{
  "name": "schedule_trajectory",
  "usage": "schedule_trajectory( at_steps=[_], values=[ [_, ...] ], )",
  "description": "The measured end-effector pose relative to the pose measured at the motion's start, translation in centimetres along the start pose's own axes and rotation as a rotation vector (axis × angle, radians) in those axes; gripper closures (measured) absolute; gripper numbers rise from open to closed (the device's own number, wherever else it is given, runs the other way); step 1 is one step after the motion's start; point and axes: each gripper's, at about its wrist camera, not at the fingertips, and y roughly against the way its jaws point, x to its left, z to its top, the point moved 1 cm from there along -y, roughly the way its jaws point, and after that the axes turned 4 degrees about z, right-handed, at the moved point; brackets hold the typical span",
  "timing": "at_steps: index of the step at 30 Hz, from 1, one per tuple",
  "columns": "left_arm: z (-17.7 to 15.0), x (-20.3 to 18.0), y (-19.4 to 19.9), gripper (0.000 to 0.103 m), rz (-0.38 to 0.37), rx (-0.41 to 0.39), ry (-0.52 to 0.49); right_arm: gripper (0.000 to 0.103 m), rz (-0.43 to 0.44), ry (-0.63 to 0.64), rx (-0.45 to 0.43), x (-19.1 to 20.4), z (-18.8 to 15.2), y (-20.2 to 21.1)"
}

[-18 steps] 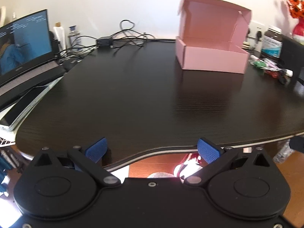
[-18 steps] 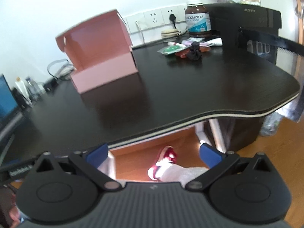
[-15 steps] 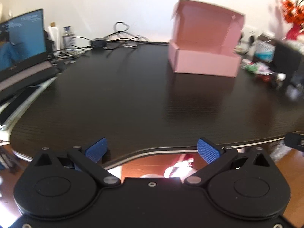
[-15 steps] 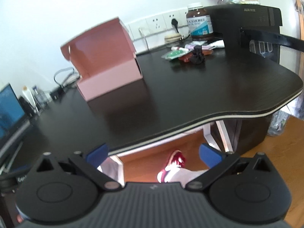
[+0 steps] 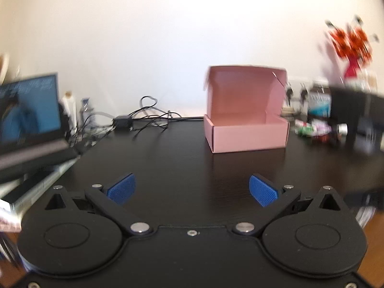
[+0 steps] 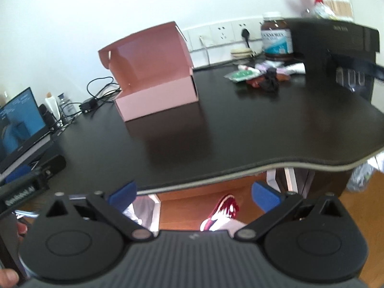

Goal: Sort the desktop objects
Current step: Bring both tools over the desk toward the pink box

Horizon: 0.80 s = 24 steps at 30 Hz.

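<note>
An open pink cardboard box (image 5: 247, 120) (image 6: 153, 76) stands with its lid up at the back of the dark desk (image 5: 182, 158) (image 6: 240, 129). To its right lies a pile of small items (image 6: 260, 76) (image 5: 316, 129): packets, a tube and a black clump. My left gripper (image 5: 192, 189) hovers open over the desk's near part, well short of the box, with nothing between its blue pads (image 5: 121, 189). My right gripper (image 6: 194, 195) hangs open at the desk's front edge, empty. In the left wrist view everything is blurred.
A laptop (image 5: 28, 117) (image 6: 19, 124) sits at the left edge, with bottles and tangled cables (image 5: 146, 117) behind it. A brown supplement jar (image 6: 276, 38), a black box (image 6: 336, 50) and a red vase of flowers (image 5: 352, 52) stand at the back right. A red shoe (image 6: 223, 210) shows below the desk.
My left gripper has lifted and tilted up, moving in over the desk; the box now sits lower and centred. The right gripper has shifted a little, and the view has swung right.
</note>
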Motion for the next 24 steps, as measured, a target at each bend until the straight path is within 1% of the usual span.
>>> schedule_trajectory(
  at_steps=[1, 2, 4, 7, 9, 11, 13, 17, 19, 21, 24],
  values=[
    [0.2, -0.2, -0.5, 0.0, -0.001, 0.013, -0.032, 0.001, 0.0, 0.015, -0.007, 0.1, 0.3, -0.2],
    [0.4, -0.3, -1.0, 0.0, 0.004, 0.02, -0.043, 0.001, -0.001, 0.035, -0.01, 0.2, 0.6, -0.4],
    [0.5, 0.1, -1.7, 0.0, -0.005, 0.024, -0.025, 0.001, -0.019, 0.066, -0.005, 0.5, 1.5, -1.0],
    [0.2, 0.5, -3.0, 0.0, 0.004, 0.082, -0.007, 0.001, -0.027, 0.085, 0.001, 0.6, 2.3, -1.8],
    [0.0, 0.6, -3.1, 0.0, -0.005, 0.085, -0.013, 0.001, -0.03, 0.082, 0.011, 0.8, 2.8, -2.3],
    [-0.1, 0.7, -2.8, 0.0, 0.002, 0.062, -0.009, 0.001, -0.051, 0.076, 0.036, 1.0, 3.1, -3.0],
    [-0.2, 1.0, -2.7, 0.0, 0.01, 0.048, -0.001, 0.001, -0.053, 0.082, 0.038, 1.1, 3.2, -3.5],
    [0.2, 1.5, -4.2, 0.0, -0.01, 0.107, 0.0, 0.001, -0.042, 0.109, 0.035, 1.7, 3.5, -4.1],
    [0.3, 1.9, -5.1, 0.0, -0.028, 0.141, 0.008, 0.001, -0.019, 0.112, 0.033, 1.7, 3.7, -4.4],
    [0.3, 2.1, -5.6, 0.0, -0.045, 0.145, 0.032, 0.001, -0.006, 0.105, 0.019, 1.7, 3.9, -4.7],
    [0.4, 2.5, -5.6, 0.0, -0.034, 0.121, 0.057, 0.001, -0.016, 0.102, 0.016, 1.7, 4.2, -5.3]
  ],
)
